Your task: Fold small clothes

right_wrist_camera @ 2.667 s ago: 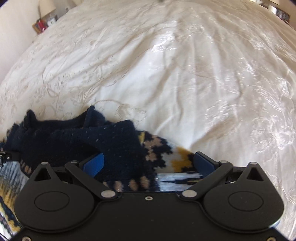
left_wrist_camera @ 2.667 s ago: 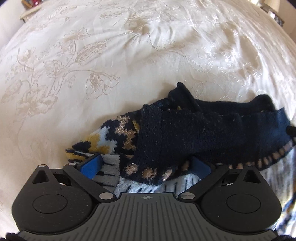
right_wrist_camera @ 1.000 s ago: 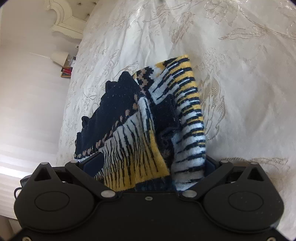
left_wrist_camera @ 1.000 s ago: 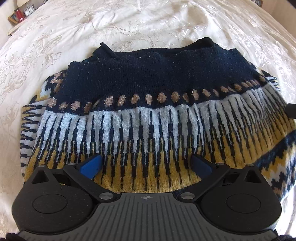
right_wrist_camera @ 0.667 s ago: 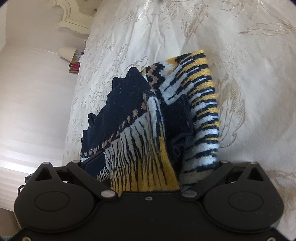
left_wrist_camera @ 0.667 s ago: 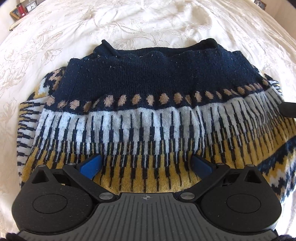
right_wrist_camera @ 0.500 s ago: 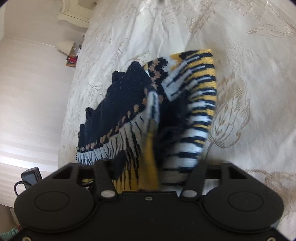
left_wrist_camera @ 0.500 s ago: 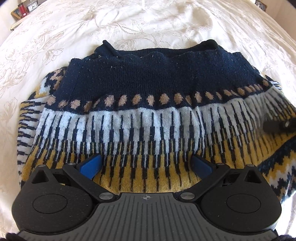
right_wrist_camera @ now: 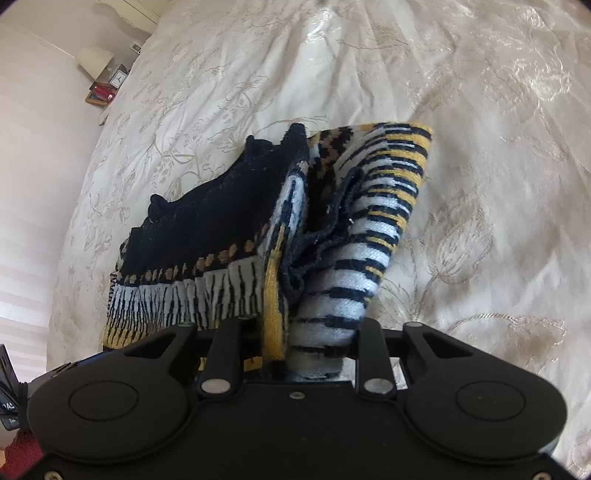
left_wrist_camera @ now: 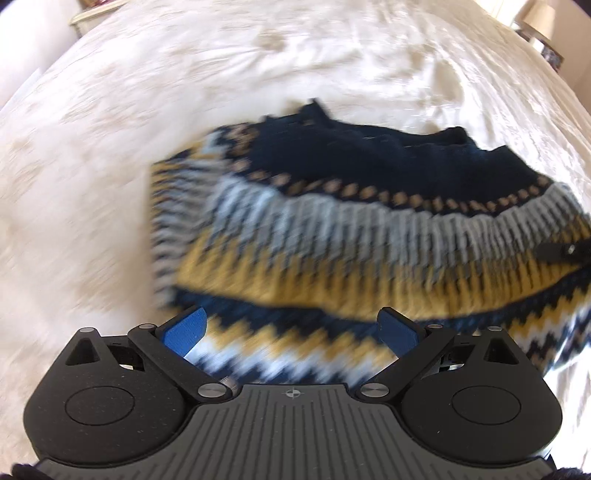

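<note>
A knitted sweater [left_wrist_camera: 369,229] in navy, white and mustard lies folded on the bed, blurred in the left wrist view. My left gripper [left_wrist_camera: 291,328] is open above its near edge, and its blue pads [left_wrist_camera: 184,330] touch no cloth. The tip of the other gripper shows at the sweater's right edge. In the right wrist view the sweater [right_wrist_camera: 221,221] rises from the bed. My right gripper [right_wrist_camera: 299,350] is closing its jaws on the bunched striped and mustard edge, which is pinched between its fingers [right_wrist_camera: 225,350]. The pads themselves are hidden by the cloth.
A cream embroidered bedspread [right_wrist_camera: 461,110] covers the whole bed around the sweater. A bedside table with a lamp [right_wrist_camera: 94,59] and a clock stands past the bed's far left edge. Another lamp [left_wrist_camera: 535,14] is at the far right corner.
The right jaws went from wide to narrow, pinching the sweater's edge and lifting it. The left gripper, still open, drew up and back, so the sweater now sits farther off and to the right.
</note>
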Action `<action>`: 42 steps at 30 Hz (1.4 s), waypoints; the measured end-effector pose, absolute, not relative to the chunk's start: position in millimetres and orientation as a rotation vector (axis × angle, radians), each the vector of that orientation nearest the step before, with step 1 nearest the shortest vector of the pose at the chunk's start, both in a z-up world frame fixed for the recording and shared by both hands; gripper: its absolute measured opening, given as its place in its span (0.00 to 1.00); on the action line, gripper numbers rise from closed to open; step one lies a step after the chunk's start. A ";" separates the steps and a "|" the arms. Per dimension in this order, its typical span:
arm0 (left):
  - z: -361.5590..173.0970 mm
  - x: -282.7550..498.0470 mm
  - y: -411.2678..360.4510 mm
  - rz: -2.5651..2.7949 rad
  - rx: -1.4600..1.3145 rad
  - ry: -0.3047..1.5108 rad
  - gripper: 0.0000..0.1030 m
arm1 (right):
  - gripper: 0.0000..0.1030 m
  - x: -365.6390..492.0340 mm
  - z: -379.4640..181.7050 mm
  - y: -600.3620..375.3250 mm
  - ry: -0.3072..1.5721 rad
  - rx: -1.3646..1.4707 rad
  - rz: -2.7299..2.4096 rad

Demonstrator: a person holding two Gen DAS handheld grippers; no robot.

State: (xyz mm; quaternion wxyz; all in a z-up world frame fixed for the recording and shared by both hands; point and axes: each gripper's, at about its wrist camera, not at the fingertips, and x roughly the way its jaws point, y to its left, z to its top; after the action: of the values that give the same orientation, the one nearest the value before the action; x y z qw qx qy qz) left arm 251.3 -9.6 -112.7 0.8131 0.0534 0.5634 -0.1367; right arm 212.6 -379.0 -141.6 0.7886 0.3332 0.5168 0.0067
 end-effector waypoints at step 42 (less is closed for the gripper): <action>-94.3 268.7 165.4 -0.241 -0.057 1.260 0.97 | 0.53 284.0 -75.9 -128.0 1.042 0.438 0.266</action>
State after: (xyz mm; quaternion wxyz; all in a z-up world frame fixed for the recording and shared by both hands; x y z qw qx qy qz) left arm 268.7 165.4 -94.3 0.8008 -0.0264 0.5877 -0.1122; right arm 284.0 -128.0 -75.9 0.8361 0.2069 0.4924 0.1254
